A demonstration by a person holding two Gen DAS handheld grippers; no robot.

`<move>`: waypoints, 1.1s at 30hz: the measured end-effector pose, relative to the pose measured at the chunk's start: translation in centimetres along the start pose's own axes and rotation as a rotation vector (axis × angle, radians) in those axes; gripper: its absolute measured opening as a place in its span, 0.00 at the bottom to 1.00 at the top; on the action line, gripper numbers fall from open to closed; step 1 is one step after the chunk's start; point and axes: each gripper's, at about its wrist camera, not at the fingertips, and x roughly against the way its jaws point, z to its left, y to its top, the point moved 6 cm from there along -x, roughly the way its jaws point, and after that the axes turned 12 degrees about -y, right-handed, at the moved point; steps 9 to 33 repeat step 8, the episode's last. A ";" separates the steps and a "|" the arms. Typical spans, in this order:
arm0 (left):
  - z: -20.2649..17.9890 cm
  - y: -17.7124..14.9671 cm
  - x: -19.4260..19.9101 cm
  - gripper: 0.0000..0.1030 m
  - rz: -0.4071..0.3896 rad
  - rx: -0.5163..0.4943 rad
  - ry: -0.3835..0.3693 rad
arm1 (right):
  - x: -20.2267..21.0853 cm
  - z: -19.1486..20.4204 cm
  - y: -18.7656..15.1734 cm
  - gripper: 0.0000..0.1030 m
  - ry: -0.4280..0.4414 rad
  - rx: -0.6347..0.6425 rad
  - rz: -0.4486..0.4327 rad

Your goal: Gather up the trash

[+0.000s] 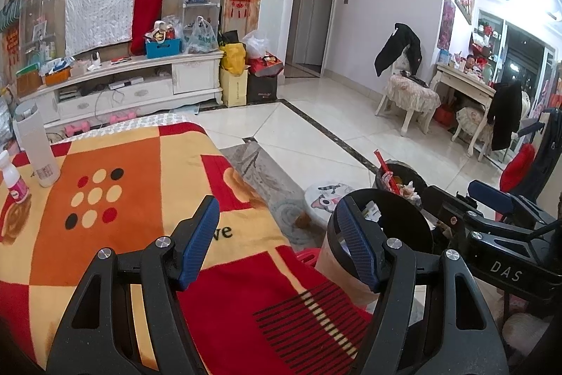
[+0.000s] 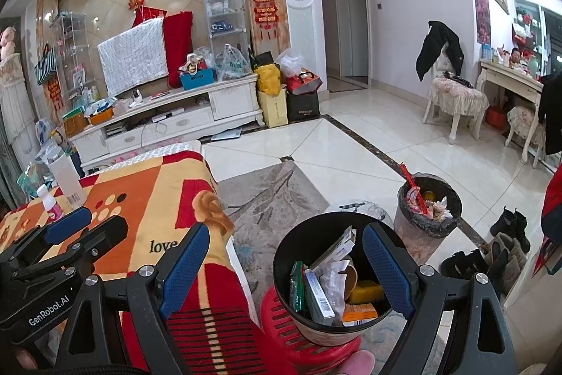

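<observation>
A small bin (image 2: 372, 322) with a black liner stands on a red stool (image 2: 281, 333) beside the blanket-covered table (image 2: 147, 199). It holds several boxes, wrappers and an orange carton (image 2: 358, 311). My right gripper (image 2: 284, 269) is open above it: the right finger overlaps the bin's far rim and the left finger is over the blanket edge. Nothing is pinched. My left gripper (image 1: 277, 243) is open over the blanket's corner (image 1: 246, 269), empty, with the same bin (image 1: 397, 234) just to its right. A white bottle (image 1: 37, 146) and a small pink-labelled bottle (image 1: 12, 178) stand on the table.
A larger floor bin (image 2: 426, 209) full of trash stands past the small one, with a red stick poking out. Shoes (image 2: 491, 245) line the right side. A grey rug (image 2: 274, 195), a TV cabinet (image 2: 168, 115) and chairs (image 2: 453, 101) are farther off. A thumb (image 2: 354, 364) shows at the bottom.
</observation>
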 end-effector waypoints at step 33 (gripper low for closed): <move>1.9 -0.6 0.2 0.67 0.027 0.073 -0.028 | -0.6 1.4 -0.6 0.85 0.011 0.033 0.027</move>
